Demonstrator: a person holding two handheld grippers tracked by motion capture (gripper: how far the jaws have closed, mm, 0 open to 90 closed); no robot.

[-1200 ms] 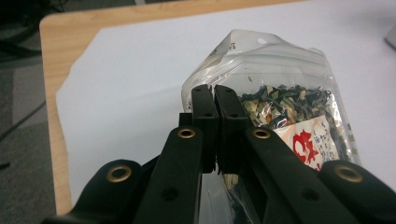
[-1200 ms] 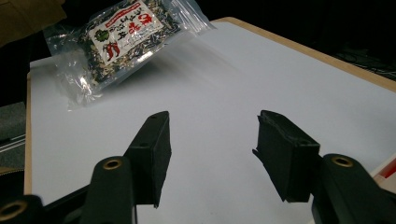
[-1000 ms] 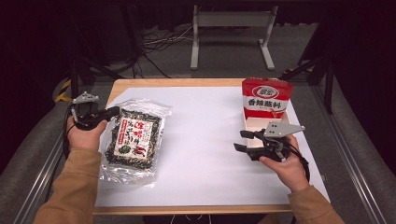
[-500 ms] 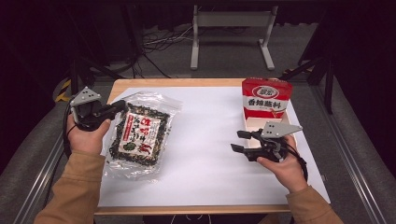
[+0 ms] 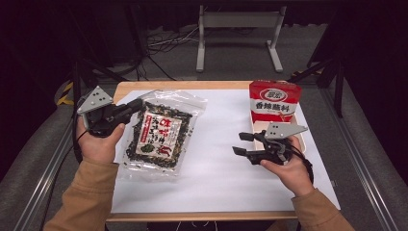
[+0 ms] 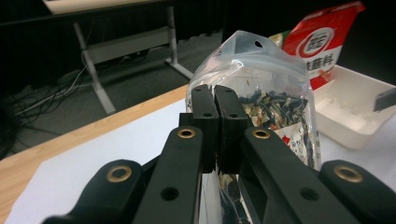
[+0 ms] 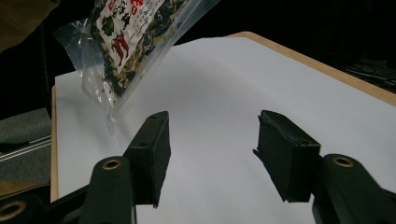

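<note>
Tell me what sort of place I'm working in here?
Likely a lab or studio recording station, not a home: a wooden table under a white sheet, loose cables on grey carpet, dark surroundings, and a bare metal stand behind.

Left tool (image 5: pixel 131 107) raised at the table's left, jaws clamped together; right tool (image 5: pixel 242 144) low, jaws apart.

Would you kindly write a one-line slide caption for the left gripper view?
Left gripper shut on the clear seaweed bag, red packet standing in a white tray behind.
</note>
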